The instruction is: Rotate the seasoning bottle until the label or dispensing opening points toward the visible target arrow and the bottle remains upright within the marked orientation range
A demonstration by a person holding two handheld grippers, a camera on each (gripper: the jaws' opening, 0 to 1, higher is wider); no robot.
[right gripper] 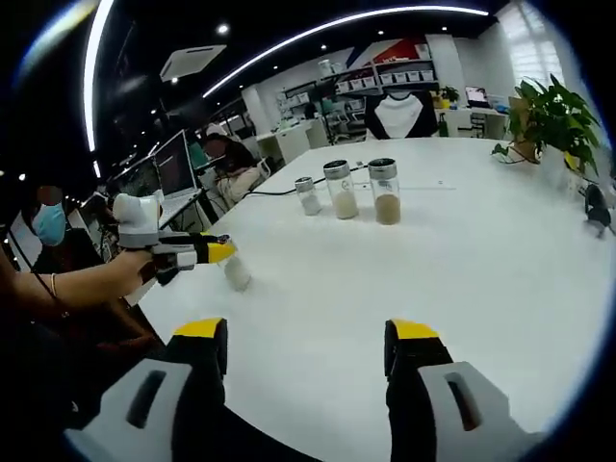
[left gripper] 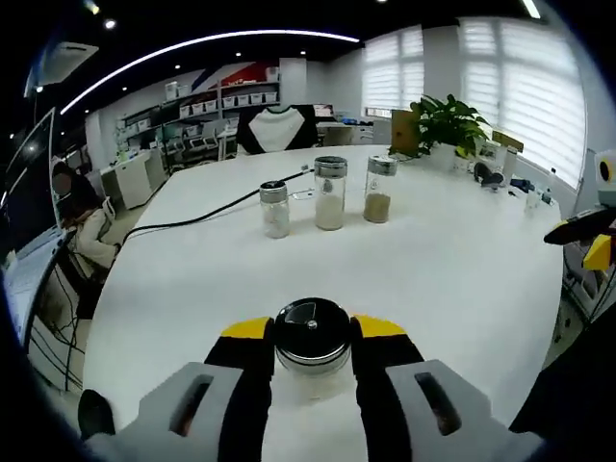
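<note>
- The left gripper [left gripper: 313, 351] is squeezing the near seasoning bottle [left gripper: 312, 337], which is standing up straight.
- The right gripper [right gripper: 306, 351] is hanging wide open, holding nothing.
- No arrow is showing, so the turning looks unfinished.

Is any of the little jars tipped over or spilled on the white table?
Nothing stands out. Three jars stand upright in a row on the white table, with no spill near them. The fourth jar sits upright between the left gripper jaws. A black cable trails across the table.

Three jars [left gripper: 329, 194] ahead, perhaps open tabletop [left gripper: 462, 279] between.
</note>
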